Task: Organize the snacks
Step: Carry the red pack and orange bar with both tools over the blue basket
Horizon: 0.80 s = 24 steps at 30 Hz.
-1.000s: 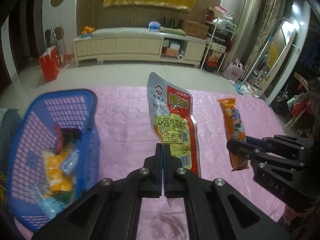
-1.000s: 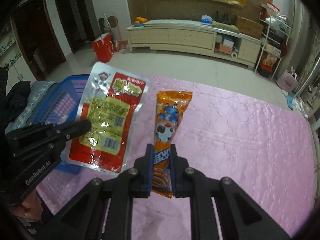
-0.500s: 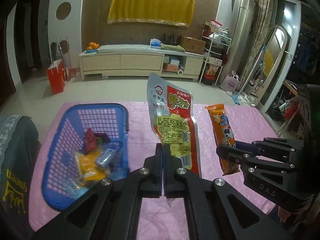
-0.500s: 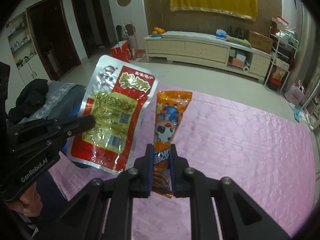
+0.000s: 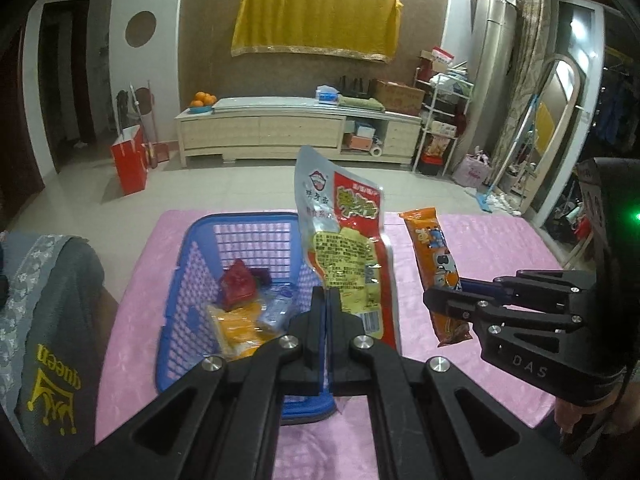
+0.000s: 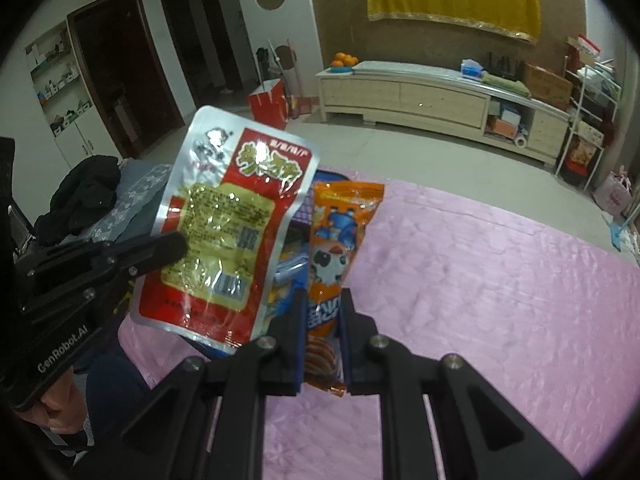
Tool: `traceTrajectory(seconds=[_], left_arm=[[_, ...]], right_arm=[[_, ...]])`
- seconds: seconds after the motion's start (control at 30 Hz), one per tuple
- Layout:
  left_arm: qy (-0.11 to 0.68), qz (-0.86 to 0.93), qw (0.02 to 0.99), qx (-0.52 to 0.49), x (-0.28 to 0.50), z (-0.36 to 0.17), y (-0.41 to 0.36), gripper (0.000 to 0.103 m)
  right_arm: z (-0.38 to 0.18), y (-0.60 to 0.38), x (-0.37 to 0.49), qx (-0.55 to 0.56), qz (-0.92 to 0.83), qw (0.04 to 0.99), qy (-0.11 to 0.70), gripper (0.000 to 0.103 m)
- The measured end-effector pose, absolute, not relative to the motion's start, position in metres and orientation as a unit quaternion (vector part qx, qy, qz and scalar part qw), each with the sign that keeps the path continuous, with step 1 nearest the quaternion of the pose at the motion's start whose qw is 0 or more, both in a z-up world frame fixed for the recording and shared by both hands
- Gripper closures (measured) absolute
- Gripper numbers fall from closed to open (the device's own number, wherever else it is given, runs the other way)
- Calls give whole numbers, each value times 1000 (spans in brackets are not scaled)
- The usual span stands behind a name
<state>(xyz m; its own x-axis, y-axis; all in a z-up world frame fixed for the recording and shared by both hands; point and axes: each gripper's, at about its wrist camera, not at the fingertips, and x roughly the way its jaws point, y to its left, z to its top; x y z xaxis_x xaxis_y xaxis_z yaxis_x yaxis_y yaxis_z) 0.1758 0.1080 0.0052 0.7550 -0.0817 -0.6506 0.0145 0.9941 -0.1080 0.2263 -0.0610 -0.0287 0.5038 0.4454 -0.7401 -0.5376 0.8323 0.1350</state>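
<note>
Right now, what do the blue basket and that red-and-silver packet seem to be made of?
Blue basket: looks like moulded plastic, matte, with a perforated grid wall. Red-and-silver packet: probably foil-laminated plastic film; glossy, it creases and catches glare.

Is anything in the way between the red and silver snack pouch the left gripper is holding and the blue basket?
Nothing visible. The left gripper holds the red and silver pouch in the air over the blue basket, whose open top holds only low-lying snacks. The orange packet hangs off to the right.

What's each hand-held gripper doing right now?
Left hand-held gripper: shut on the red and silver pouch.
Right hand-held gripper: shut on the orange snack stick.
</note>
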Motion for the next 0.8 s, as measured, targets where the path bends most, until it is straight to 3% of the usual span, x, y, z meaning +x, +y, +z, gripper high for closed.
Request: traceTrajectory(seconds=[0.8], left_arm=[[416, -6, 905, -89, 228, -58, 174, 103]], right_arm=[[-69, -3, 267, -81, 299, 836, 452, 85]])
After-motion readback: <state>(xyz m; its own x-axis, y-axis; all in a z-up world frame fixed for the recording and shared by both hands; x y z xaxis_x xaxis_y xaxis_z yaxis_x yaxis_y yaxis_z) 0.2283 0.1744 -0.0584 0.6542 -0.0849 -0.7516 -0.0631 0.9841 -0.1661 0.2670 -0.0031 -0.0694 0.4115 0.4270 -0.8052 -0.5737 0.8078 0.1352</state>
